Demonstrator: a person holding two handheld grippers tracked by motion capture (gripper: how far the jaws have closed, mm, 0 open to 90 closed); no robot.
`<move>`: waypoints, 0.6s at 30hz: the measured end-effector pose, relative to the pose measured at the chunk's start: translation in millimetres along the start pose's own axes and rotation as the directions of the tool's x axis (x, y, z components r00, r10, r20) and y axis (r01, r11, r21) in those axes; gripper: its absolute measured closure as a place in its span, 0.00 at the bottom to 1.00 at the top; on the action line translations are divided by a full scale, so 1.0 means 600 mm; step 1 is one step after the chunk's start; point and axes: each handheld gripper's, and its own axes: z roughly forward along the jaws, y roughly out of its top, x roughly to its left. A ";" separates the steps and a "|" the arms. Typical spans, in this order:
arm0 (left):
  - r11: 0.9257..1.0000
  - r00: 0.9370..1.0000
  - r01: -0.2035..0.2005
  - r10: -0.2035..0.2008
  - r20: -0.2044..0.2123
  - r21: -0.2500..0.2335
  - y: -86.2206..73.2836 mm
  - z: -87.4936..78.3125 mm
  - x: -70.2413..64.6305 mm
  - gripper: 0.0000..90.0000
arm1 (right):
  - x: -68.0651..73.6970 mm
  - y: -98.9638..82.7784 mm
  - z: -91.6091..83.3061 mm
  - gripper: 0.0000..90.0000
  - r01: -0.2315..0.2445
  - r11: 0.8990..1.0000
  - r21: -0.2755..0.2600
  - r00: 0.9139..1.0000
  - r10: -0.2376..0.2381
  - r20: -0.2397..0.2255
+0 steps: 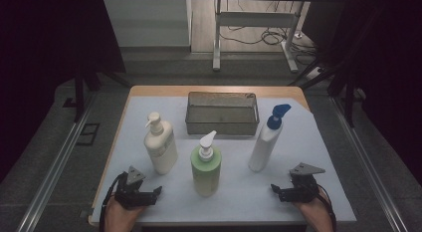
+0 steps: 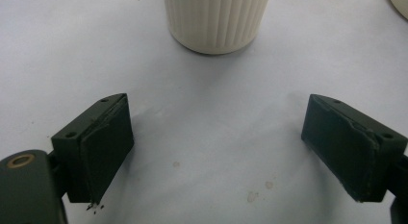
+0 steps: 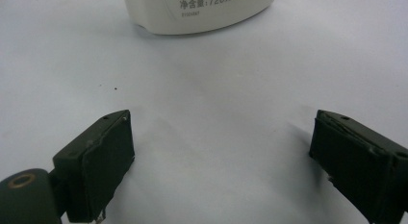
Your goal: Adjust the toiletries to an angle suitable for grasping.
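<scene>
Three pump bottles stand on the white mat: a cream one (image 1: 160,145) at the left, a green one (image 1: 206,167) in the middle, and a white one with a blue pump (image 1: 265,139) at the right. My left gripper (image 1: 155,193) rests near the front edge left of the green bottle, open with nothing between its jaws. In the left gripper view the gripper (image 2: 219,142) faces the ribbed base of a pale bottle (image 2: 215,22). My right gripper (image 1: 275,190) lies at the front right, open and empty. Seen from the right gripper view, it (image 3: 221,152) faces the white bottle's labelled base (image 3: 199,12).
A metal mesh basket (image 1: 222,126) sits at the back centre of the mat (image 1: 298,157). The wooden table's edge (image 1: 214,88) lies just behind it. Another pale object (image 2: 400,2) shows at the top right corner of the left gripper view.
</scene>
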 end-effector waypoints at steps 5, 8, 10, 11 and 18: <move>1.000 1.000 0.002 -0.002 0.002 -0.002 0.000 0.000 0.000 0.12 | 0.000 0.000 0.000 0.08 0.000 1.000 0.000 1.000 0.000 0.000; 1.000 1.000 0.003 -0.003 0.004 -0.004 -0.001 0.000 0.001 0.12 | 0.000 0.000 0.000 0.08 0.000 1.000 -0.002 1.000 0.000 0.000; 1.000 1.000 0.003 -0.003 0.003 -0.004 -0.001 0.000 0.001 0.12 | 0.000 0.000 0.000 0.08 0.000 1.000 -0.002 1.000 0.000 0.000; 1.000 1.000 0.004 -0.003 0.003 -0.004 -0.001 0.000 0.001 0.12 | 0.000 0.000 0.000 0.08 0.000 1.000 -0.003 1.000 0.000 -0.002; 1.000 1.000 0.004 -0.004 0.005 -0.004 -0.001 0.000 0.001 0.12 | -0.001 0.000 0.000 0.08 0.000 1.000 -0.002 1.000 0.000 -0.002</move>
